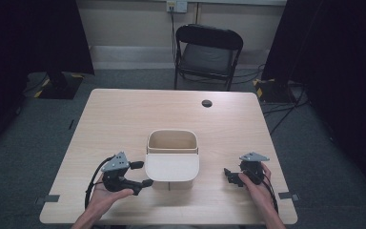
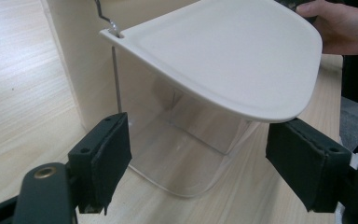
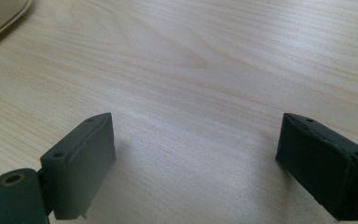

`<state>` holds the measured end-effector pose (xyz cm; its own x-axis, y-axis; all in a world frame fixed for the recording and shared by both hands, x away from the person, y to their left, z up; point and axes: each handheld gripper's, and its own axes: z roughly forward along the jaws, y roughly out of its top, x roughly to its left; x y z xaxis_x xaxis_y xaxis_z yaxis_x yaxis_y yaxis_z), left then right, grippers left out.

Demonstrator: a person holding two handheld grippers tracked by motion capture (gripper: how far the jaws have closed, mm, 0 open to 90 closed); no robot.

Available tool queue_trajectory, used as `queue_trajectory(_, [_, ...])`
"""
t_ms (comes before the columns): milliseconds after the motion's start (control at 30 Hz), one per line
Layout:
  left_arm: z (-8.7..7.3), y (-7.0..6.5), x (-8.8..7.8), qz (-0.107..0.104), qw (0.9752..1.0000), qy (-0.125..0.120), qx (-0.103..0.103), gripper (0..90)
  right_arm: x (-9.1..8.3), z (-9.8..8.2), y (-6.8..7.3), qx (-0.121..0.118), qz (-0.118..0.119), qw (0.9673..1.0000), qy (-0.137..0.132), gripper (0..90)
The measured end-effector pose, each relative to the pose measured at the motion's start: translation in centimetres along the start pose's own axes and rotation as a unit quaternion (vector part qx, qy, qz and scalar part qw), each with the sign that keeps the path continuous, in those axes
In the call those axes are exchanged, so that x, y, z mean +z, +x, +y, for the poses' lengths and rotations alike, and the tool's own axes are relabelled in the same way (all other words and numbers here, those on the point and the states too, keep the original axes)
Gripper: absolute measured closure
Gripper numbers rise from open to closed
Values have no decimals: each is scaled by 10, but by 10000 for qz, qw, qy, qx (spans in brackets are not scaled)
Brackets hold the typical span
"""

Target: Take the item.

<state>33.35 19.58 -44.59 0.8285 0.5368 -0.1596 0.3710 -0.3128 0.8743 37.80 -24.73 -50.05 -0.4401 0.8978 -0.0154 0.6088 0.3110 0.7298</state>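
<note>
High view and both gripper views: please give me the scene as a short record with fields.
table: light wood table
container: cream bin, top open at the back
lid: flat cream lid over the front half, wire hinge at its corner
left tongs: open, close to the bin's near side, touching nothing
right tongs: open over bare wood
background: black folding chair

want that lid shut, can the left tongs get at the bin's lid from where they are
Probably yes: the left tongs are open right beside the lid, nothing between them.
</note>
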Motion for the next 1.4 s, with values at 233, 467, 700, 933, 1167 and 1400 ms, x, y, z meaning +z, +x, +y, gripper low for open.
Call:
queue_trajectory(233, [4, -1, -1, -15, 10000, -4, 25, 218, 0, 0, 0, -2, -1, 10000, -2, 107])
queue_trajectory(467, [7, -1, -3, -63, 9999, -106, -9, 225, 0, 0, 0, -2, 1, 10000, 0, 107])
queue_trajectory(700, [10, -4, -5, -12, 9997, -238, 65, 246, 0, 0, 0, 4, 0, 10000, 1, 108])
queue_trajectory(933, [11, -4, -5, -61, 9995, -323, 12, 246, 0, 0, 0, -2, -1, 10000, -1, 107])
queue_trajectory(1167, [14, -5, -4, -90, 9990, -439, -16, 239, 0, 0, 0, 5, 0, 10000, 2, 107])
queue_trajectory(1400, [15, -5, -5, -35, 9987, -514, -15, 213, 0, 0, 0, -1, 1, 10000, 0, 108])
